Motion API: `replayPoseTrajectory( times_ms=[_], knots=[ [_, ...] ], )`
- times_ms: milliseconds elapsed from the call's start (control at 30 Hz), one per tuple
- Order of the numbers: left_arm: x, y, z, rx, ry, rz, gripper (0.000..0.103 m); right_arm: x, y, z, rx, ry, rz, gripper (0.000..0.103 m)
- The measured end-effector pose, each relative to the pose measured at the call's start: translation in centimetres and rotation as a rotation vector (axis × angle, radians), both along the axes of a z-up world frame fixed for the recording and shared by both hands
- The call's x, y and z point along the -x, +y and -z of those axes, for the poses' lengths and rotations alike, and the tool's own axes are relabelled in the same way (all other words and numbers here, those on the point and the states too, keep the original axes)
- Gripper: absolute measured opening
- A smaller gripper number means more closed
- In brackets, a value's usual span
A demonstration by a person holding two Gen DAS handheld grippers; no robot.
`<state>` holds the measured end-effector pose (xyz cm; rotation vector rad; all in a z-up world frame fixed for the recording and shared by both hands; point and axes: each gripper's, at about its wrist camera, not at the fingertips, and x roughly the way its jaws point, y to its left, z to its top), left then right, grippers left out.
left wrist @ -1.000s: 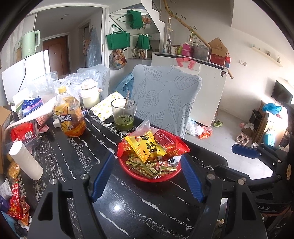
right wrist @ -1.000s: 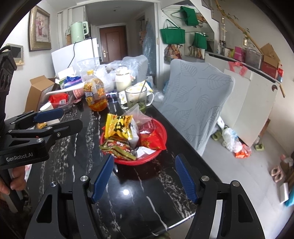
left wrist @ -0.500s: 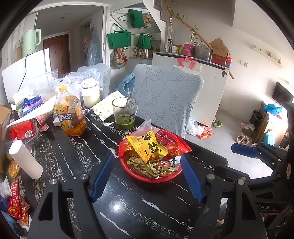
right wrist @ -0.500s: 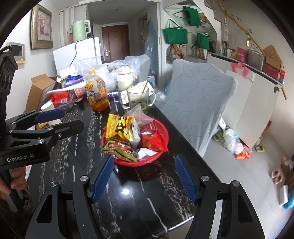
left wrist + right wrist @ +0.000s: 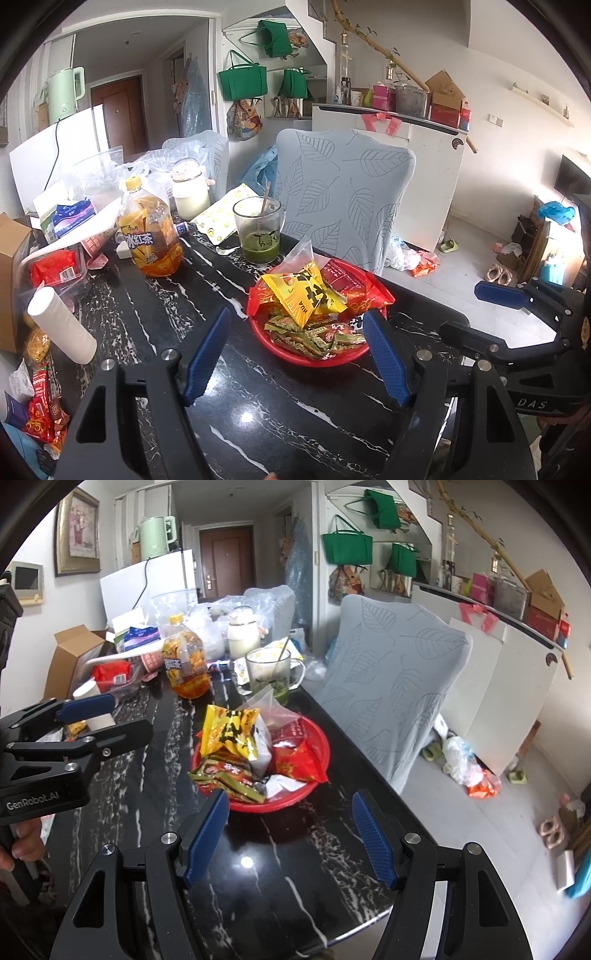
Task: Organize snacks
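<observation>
While you hold both grippers above the black marbled counter (image 5: pixel 155 317), each pair of jaws stands apart with nothing between them. Your left gripper (image 5: pixel 295 354) frames the red basket (image 5: pixel 325 360) at lower centre of its view; your right gripper (image 5: pixel 290 836) has that basket just above its blue pads (image 5: pixel 207 827), left of centre. The basket carries the snacks: a yellow packet (image 5: pixel 301 291) lies on top, red packets (image 5: pixel 364 295) lean toward the right rim, and green wrapped pieces (image 5: pixel 314 338) crowd the near edge. Behind it, toward upper left, stand a glass mug (image 5: pixel 258 230) with green drink and a tea bottle (image 5: pixel 149 230). More loose snack packets (image 5: pixel 40 402) lie at the far lower left of the left wrist view, well apart from the basket, beside a white paper roll (image 5: pixel 61 325).
</observation>
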<state>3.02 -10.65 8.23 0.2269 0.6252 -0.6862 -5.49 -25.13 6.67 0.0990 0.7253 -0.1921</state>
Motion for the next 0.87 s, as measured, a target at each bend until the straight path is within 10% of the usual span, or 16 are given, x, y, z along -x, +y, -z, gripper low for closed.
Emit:
replayPoseTrajectory(
  times_ms=[867],
  knots=[
    [0.49, -0.82, 0.25, -0.003, -0.003, 0.05, 0.073, -0.35, -0.96, 0.6, -0.022, 0.022, 0.004, 0.07]
  ],
)
